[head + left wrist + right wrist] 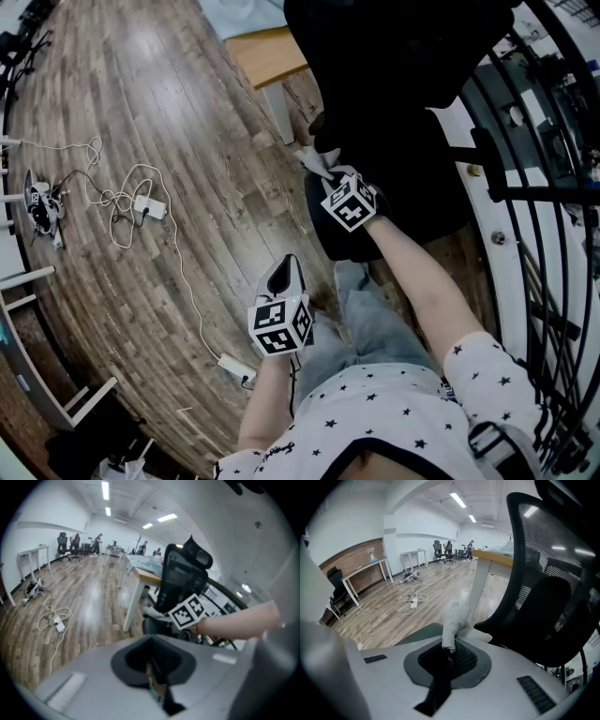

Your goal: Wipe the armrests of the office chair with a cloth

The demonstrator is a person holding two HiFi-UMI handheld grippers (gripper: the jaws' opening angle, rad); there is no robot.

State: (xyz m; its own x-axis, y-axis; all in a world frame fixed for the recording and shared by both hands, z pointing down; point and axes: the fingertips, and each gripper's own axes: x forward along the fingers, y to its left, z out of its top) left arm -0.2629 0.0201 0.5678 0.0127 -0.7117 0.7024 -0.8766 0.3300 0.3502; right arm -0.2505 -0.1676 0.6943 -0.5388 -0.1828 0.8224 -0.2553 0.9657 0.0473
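Observation:
A black mesh office chair (394,112) stands in front of me, beside a wooden desk. My right gripper (330,176) is shut on a white cloth (315,161) and holds it at the front end of the chair's near armrest (501,623). In the right gripper view the cloth (453,623) sticks up from the jaws, with part of it lying against the armrest. My left gripper (286,274) hangs lower, over the wooden floor and apart from the chair, shut with nothing in it. The left gripper view shows the chair (180,578) and the cloth (151,613).
The desk (267,56) is just left of the chair. Loose white cables and a power strip (141,202) lie on the floor at left, and another plug block (234,367) lies near my left arm. A black metal rack (534,187) stands close on the right.

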